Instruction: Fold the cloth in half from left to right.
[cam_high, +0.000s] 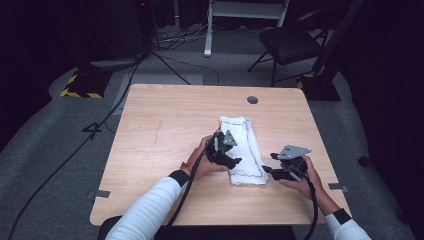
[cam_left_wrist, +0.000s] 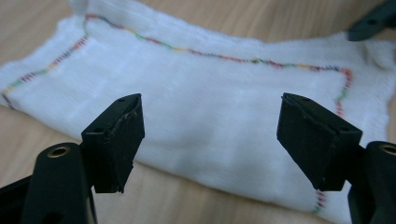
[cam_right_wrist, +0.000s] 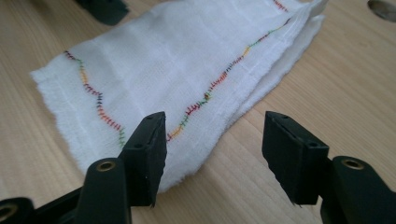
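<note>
White long sleeves with dark cuffs cover both forearms. Each hand carries black tongs, the left tongs (cam_high: 234, 161) and right tongs (cam_high: 269, 163), topped by a grey three-cornered plate, trailing a black cable; brass-ringed screw holes mark the jaws

text: none legible | labels: none | numbers: none

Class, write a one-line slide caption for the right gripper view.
Open right gripper poised over the corner of a folded white cloth with multicoloured stitching, lying on a wooden table.
</note>
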